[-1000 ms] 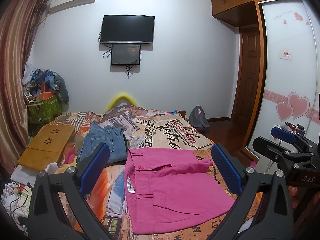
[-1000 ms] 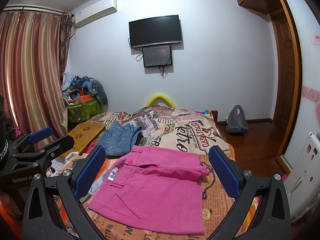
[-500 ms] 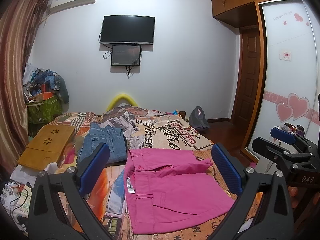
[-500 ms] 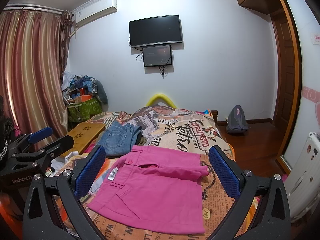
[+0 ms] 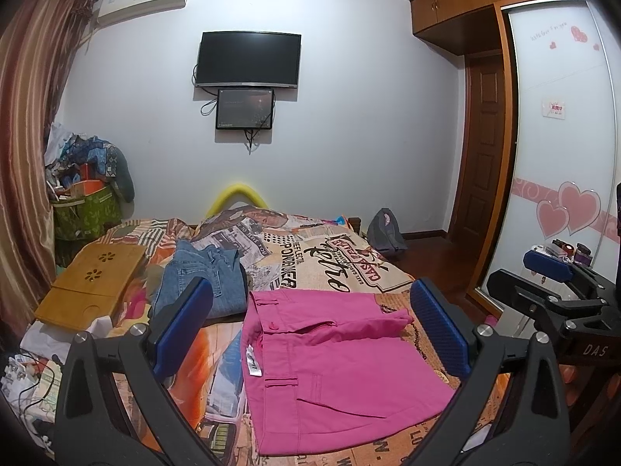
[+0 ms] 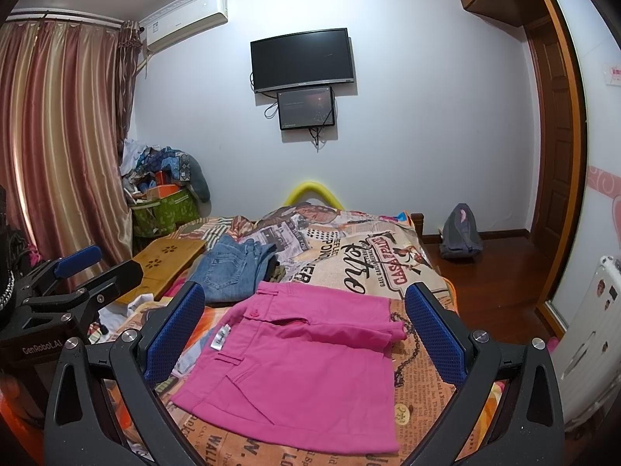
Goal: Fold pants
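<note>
— Where are the pants?

— The pink pants [image 5: 333, 372] lie folded flat on the bed [image 5: 330, 260], straight ahead of my left gripper [image 5: 310, 334] and framed between its two blue pads [image 5: 182, 324]. Their waistband, with a white label, points to my left. One edge is turned over into a soft ridge on the far side. From my right gripper [image 6: 306, 334] the same pants [image 6: 302, 369] sit ahead and a little below, again between the pads.

— Are your grippers holding anything?

— No. On both, the jaws stand spread wide with nothing between them, and both hover above the cloth without touching it. Each gripper shows at the edge of the other's view, well apart.

— What else is near?

— Just beyond the pants, to my left, is a pile of blue jeans [image 5: 205, 275]. Further left is a wooden lap tray [image 5: 93, 279]. On the far wall hangs a dark television [image 5: 248, 59], and a grey backpack [image 6: 462, 237] rests on the floor to my right.
</note>
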Demonstrator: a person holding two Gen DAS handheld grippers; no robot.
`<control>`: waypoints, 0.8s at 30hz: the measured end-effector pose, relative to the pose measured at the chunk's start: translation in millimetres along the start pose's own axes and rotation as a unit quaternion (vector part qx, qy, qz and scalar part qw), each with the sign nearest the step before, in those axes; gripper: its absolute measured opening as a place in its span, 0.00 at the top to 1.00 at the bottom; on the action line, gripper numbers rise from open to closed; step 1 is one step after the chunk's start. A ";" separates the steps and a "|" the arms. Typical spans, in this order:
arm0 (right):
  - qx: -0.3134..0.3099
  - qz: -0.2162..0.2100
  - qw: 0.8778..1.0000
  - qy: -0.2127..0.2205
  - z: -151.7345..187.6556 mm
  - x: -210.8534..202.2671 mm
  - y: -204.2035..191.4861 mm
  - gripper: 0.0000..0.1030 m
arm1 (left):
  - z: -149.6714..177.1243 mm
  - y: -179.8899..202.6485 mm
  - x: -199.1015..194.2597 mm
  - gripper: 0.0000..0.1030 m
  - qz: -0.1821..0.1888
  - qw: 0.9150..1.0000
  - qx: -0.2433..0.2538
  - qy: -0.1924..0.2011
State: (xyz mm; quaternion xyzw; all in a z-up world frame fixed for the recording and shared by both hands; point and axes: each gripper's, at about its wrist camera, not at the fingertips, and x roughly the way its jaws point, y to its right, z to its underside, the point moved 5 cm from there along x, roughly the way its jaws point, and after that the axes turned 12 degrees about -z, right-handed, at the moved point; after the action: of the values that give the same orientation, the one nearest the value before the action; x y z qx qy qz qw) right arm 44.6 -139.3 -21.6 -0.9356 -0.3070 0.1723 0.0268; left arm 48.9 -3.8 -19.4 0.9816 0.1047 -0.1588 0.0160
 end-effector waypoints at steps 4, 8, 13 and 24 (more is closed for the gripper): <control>0.001 -0.002 1.000 -0.001 1.5 -0.3 -1.8 0.00 | 0.6 0.2 -0.1 0.00 0.000 1.000 0.000 0.000; 0.003 -0.001 1.000 -0.003 2.9 0.4 -2.8 0.00 | 1.2 0.2 0.2 0.00 0.000 1.000 0.000 0.000; 0.006 -0.001 1.000 -0.006 4.1 7.2 2.3 0.00 | 0.3 0.9 5.1 0.00 0.001 1.000 0.001 -0.003; 0.026 0.027 0.999 -0.022 12.6 27.8 33.9 0.00 | -0.5 -0.9 58.1 0.00 -0.026 0.999 0.023 -0.024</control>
State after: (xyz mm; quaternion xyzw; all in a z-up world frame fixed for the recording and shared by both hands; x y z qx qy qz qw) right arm 80.4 -151.3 -47.2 -0.9384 -0.2779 0.2013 0.0402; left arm 102.7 8.8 -37.3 0.9747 0.1258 -0.1847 -0.0083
